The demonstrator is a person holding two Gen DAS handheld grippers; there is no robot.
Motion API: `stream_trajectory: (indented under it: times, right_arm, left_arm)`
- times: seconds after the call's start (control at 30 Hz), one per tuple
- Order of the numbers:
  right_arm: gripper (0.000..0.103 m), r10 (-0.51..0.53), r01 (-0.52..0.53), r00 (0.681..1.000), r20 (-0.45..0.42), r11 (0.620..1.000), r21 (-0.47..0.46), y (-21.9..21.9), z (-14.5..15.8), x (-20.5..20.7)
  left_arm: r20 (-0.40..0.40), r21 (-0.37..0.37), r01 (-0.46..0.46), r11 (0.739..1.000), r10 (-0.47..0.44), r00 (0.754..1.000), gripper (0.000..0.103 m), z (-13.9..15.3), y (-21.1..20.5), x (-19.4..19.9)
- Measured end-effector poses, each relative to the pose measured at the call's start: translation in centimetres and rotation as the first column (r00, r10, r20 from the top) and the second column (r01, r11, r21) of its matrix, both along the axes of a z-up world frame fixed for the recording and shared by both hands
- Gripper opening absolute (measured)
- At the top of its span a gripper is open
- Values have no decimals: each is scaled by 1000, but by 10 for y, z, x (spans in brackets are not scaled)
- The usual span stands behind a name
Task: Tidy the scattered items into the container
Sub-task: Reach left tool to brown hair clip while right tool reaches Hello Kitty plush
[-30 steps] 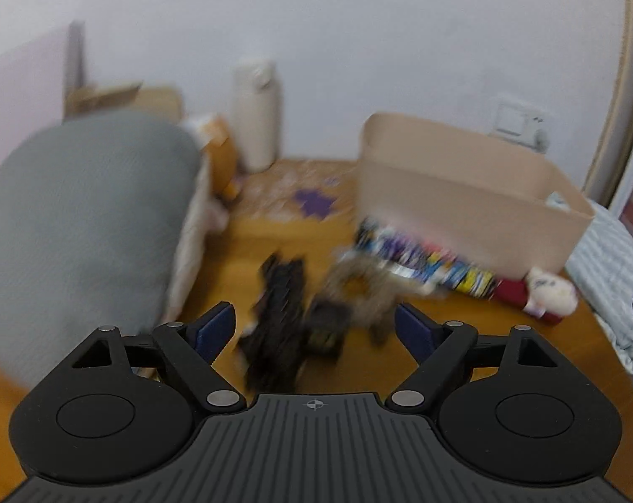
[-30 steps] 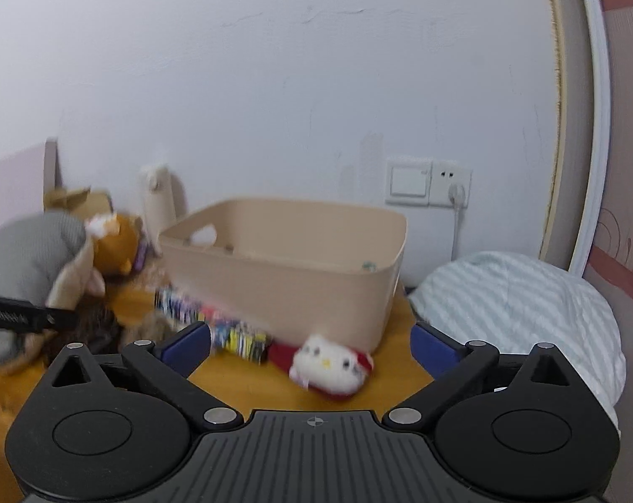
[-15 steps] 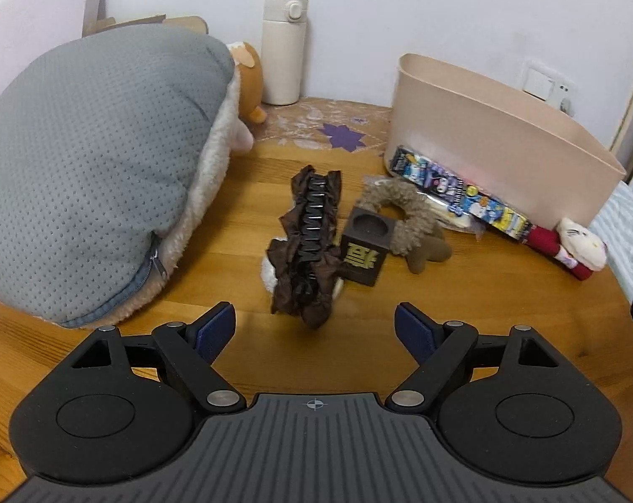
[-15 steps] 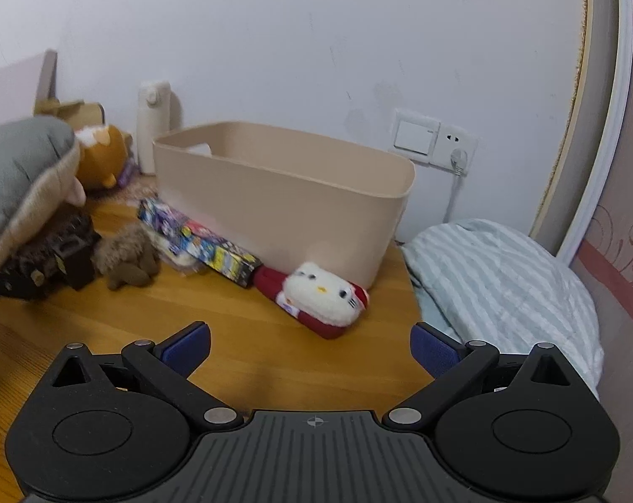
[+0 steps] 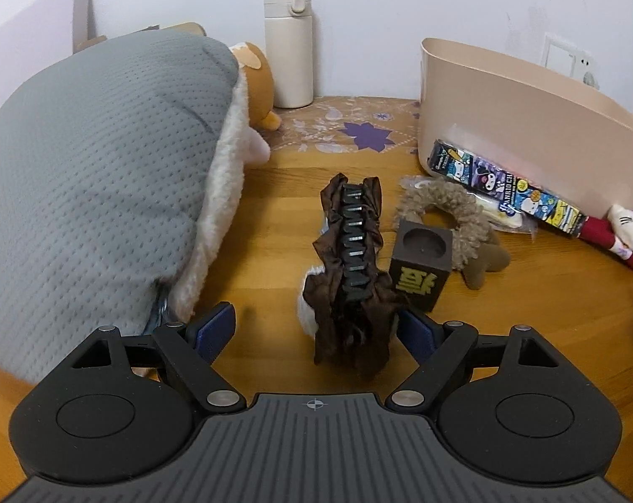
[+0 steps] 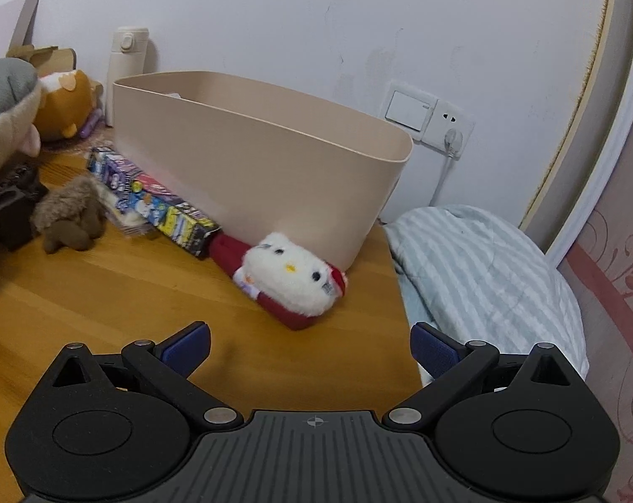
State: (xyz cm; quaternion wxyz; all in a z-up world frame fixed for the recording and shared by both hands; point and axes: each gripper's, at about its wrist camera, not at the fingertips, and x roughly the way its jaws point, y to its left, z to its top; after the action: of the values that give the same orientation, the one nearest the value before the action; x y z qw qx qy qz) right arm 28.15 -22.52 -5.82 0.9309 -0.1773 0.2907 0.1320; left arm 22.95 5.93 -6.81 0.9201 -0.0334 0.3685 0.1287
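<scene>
A beige container [image 5: 526, 134] stands on the wooden table, also in the right wrist view [image 6: 253, 163]. In front of it lie a brown hair claw clip [image 5: 352, 268], a dark cube with a gold sign [image 5: 419, 264], a fuzzy brown scrunchie [image 5: 450, 213], a colourful cartoon box [image 5: 505, 188] and a white cat plush in red [image 6: 291, 281]. My left gripper [image 5: 316, 329] is open, its fingers on either side of the clip's near end. My right gripper [image 6: 310, 348] is open and empty, just short of the cat plush.
A big grey and cream plush [image 5: 98, 176] fills the table's left side, with an orange plush [image 5: 258, 79] and a white bottle [image 5: 289, 46] behind it. A striped blue pillow [image 6: 484, 276] lies past the table's right edge [image 6: 396, 268]. A wall socket [image 6: 450, 125] with a cord is behind the container.
Both grippers have moved forward and lower. The left now straddles the near end of the hair clip; the right has come closer to the cat plush. Nothing was grasped.
</scene>
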Motion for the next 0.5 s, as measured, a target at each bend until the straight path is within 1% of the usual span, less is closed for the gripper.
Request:
stream_trajectory:
  times: [0.13, 0.23, 0.37, 0.5]
  right_arm:
    - [103, 3, -2, 1000, -30, 999, 37, -6, -4, 24]
    - [103, 9, -8, 999, -42, 999, 39, -6, -8, 36]
    - [103, 39, -37, 998, -54, 999, 39, -4, -12, 49]
    - [103, 77, -71, 993, -90, 995, 74, -2, -16, 61]
  left_arm:
    - [-18, -5, 11, 1000, -11, 1000, 85, -6, 3, 12]
    - [-35, -2, 20, 1000, -20, 999, 85, -10, 6, 18]
    - [-31, -7, 23, 1000, -23, 999, 85, -11, 8, 23]
    - [-35, -3, 20, 1000, -20, 999, 85, -11, 8, 25]
